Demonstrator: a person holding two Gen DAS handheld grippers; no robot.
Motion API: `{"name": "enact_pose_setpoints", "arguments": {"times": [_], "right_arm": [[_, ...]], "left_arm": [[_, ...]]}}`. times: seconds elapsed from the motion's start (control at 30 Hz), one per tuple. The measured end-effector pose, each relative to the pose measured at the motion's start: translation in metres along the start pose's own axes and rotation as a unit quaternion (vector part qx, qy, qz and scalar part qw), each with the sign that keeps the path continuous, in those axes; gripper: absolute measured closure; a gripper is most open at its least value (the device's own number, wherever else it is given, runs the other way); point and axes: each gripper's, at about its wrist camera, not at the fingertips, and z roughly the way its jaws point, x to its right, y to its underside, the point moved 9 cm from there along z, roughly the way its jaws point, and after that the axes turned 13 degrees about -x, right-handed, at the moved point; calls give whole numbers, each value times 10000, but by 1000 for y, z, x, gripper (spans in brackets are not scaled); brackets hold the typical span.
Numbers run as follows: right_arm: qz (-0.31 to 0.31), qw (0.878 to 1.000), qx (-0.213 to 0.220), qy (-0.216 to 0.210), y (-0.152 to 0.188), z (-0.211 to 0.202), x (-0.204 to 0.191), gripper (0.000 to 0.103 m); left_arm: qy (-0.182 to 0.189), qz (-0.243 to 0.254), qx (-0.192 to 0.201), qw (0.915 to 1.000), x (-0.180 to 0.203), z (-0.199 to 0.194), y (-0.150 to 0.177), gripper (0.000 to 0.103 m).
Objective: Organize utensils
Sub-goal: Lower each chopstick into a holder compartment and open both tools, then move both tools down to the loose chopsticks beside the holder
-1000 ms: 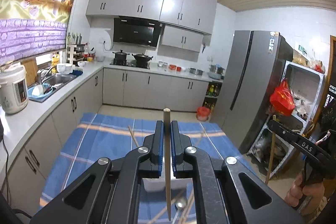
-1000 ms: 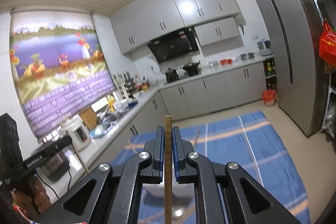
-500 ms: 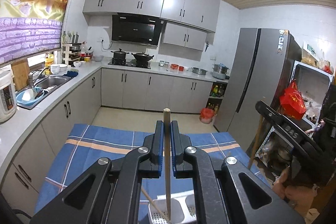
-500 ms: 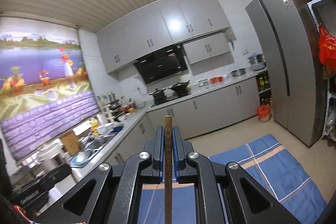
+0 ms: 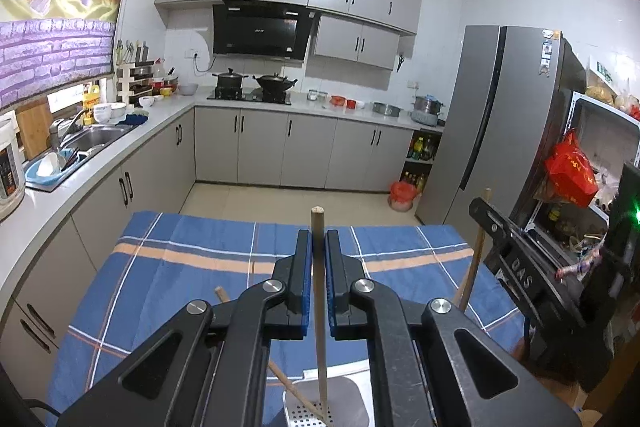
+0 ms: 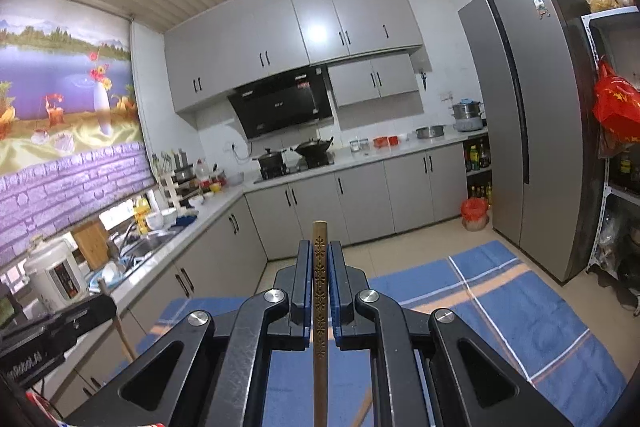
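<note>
My left gripper is shut on a plain wooden chopstick held upright; its lower end reaches into a white perforated utensil holder at the bottom edge. Another wooden stick leans in that holder. My right gripper is shut on a brown chopstick with a flower pattern, also upright. The right gripper shows at the right of the left wrist view with its chopstick. The left gripper shows at the lower left of the right wrist view.
A table with a blue checked cloth lies below both grippers. Grey kitchen counters with a sink and a rice cooker run along the left. A grey fridge and a cluttered shelf stand at the right.
Both grippers have tilted upward and risen, so more of the kitchen and less of the table shows. The holder has come into the left wrist view's bottom edge. Both stay shut on their chopsticks.
</note>
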Motion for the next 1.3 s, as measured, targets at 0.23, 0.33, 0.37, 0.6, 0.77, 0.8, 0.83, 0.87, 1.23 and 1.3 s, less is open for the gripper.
{"name": "enact_pose_setpoints", "arguments": {"times": [0.23,0.33,0.37,0.6,0.77,0.8,0.83,0.87,1.23,1.3], "right_arm": [[-165,9998,-64,7,15,-12,0,89],[-201,9997,-108,-13,19,-17,-1,74],[-207,9997,-121,-16,20,-19,-2,74],[-189,9997,-64,-103,16,-48,-5,68],[-234,9995,72,-193,17,-87,-4,55],[-257,9994,79,-202,19,-95,-3,53],[-290,9993,75,-203,21,-103,-2,49],[-327,9993,53,-192,25,-112,0,45],[-486,9841,-1705,97,140,-140,78,35],[-370,9750,-2189,58,168,-138,96,35]], "left_arm": [[-19,-70,-51,10000,-1,-8,10,97],[-50,-76,-36,10000,2,-16,11,97],[-40,-85,-32,10000,2,-18,12,96],[-7,-267,71,9996,-2,-53,18,90],[-55,-395,86,9992,-7,-84,35,83],[-74,-410,77,9991,-8,-90,41,83],[-97,-426,55,9990,-10,-96,47,81],[-121,-446,19,9989,-11,-101,53,78],[-288,-192,-1371,9899,-23,-95,187,67],[-256,-20,-1744,9843,-18,-80,217,67]]}}
